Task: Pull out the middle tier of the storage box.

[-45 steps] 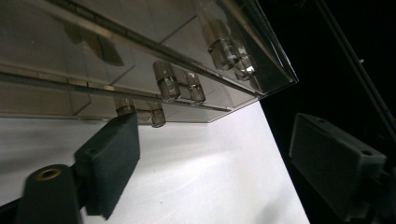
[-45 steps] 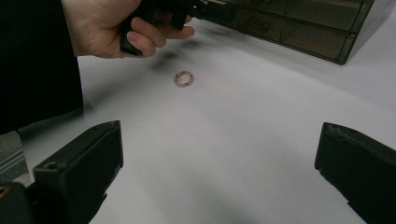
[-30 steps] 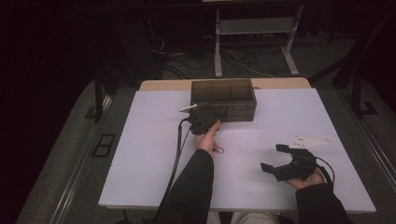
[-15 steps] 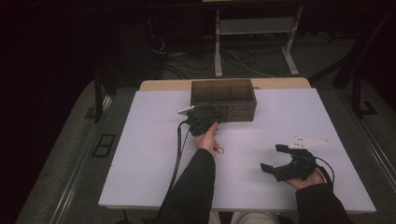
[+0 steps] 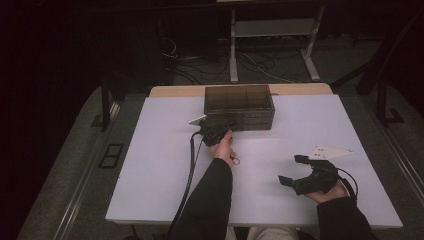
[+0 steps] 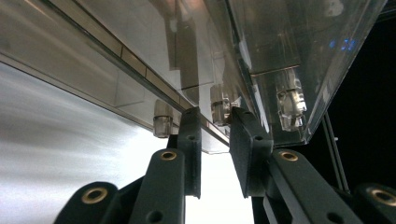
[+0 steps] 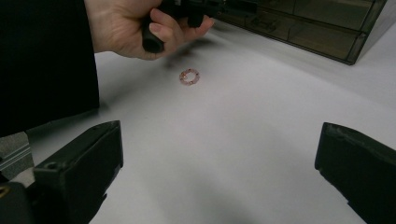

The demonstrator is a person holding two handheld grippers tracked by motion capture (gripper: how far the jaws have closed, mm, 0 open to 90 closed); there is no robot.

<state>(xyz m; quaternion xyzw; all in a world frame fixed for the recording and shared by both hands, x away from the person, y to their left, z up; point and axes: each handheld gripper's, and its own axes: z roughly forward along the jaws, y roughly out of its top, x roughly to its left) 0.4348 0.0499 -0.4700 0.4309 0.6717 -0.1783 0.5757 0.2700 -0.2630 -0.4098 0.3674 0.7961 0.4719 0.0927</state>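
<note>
— So, L gripper point(image 6: 215, 135)?
— Your jaws have just been closing on the drawer knob point(image 6: 220, 108) of the clear organizer box point(image 5: 239, 106), frame center-top.
— R gripper point(image 5: 299, 172)?
— Wide open, lower right; ring point(image 7: 189, 76) lies free.

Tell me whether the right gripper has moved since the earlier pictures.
No. The right gripper sits at the same spot against the table's near edge, jaws open.

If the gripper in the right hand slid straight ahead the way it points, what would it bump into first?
Probably the small ring lying on the white table; beyond it are the left hand and the smoky plastic box. Depth is hard to judge.
</note>
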